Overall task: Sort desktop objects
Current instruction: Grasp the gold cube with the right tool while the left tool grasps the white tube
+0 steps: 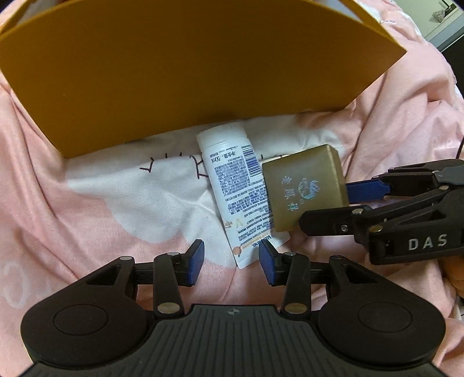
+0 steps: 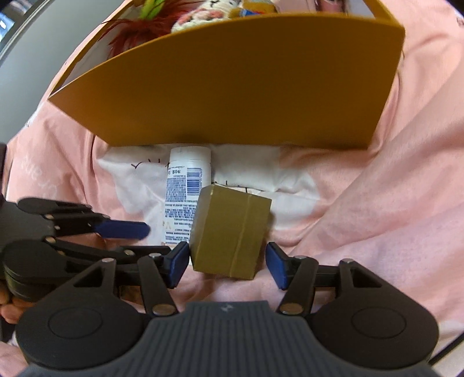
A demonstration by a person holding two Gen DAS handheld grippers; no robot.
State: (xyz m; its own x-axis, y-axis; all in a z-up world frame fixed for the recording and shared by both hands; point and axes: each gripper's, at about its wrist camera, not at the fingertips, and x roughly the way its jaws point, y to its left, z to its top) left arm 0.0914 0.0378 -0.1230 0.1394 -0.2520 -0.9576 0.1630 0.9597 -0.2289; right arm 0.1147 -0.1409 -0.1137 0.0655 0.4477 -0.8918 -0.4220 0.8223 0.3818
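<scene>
While several soft items, among them a red tufted thing [image 2: 127, 37] and a knitted toy [image 2: 200, 14], are already seen inside the yellow box [image 2: 232, 87], 2 objects are left lying on the pink bedding [image 1: 72, 203] in front of it, so the sorting is judged to be partly done. A white tube [image 1: 232, 185] is laid flat with its cap close to the foot of the box wall, and a gold carton [image 1: 304, 188] is set just beside it, touching or overlapping its right edge. The left gripper [image 1: 231, 261] is held open above the crimped end of the tube, with the pads clear of it on either side and nothing clamped. The right gripper [image 2: 227, 265] is likewise held open, with the lower part of the gold carton bracketed between its pads; the left pad appears to be at or very near the carton's face, the right pad is clearly apart, and no grasp is made yet. Both pickups and both drops into the box are therefore judged to be outstanding. Room for moving is tight: the 2 grippers are crowded near each other over neighbouring objects, and the near wall of the box rises steeply just behind them, so it must be cleared by a lift before anything is carried over its rim. More open bedding is available to the far left and right, though it is creased and soft.
</scene>
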